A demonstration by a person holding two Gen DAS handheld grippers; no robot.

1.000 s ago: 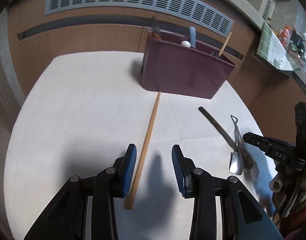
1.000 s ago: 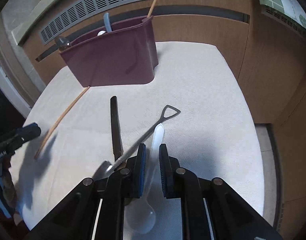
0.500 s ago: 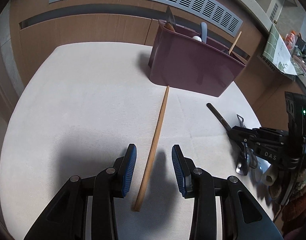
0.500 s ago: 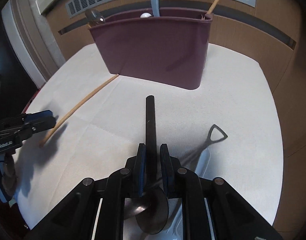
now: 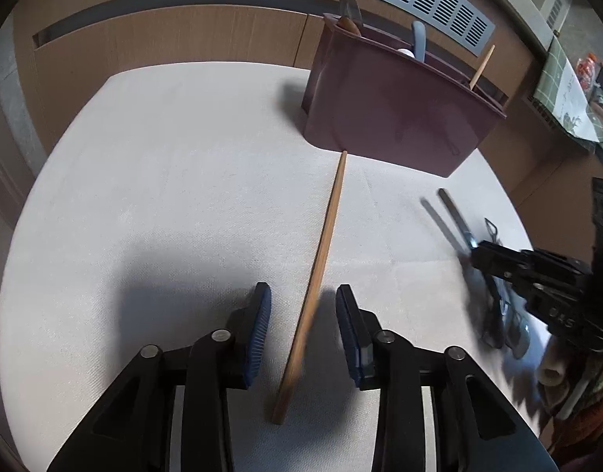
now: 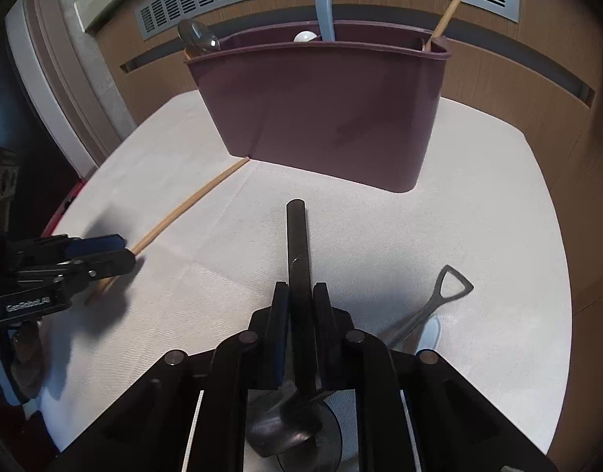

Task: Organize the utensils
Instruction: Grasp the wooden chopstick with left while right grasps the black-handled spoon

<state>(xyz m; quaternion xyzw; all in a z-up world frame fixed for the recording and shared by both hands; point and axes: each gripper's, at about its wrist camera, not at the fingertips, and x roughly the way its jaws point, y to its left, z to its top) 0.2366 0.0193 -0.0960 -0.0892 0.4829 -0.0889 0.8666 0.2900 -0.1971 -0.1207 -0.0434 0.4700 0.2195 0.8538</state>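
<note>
Nearest the viewer, the right gripper is closing its jaws around the dark handle of a black spoon, the pads apparently against the handle so the spoon can be lifted clear of the white tablecloth; a shovel-handled spoon and a pale plastic spoon lie at its 4 o'clock. The left gripper straddles a wooden chopstick, jaws closing but pads not yet touching it (a grasp being set up, in my judgement). Farther off at 12 o'clock stands the maroon utensil caddy, the likely destination, already holding utensils upright.
</note>
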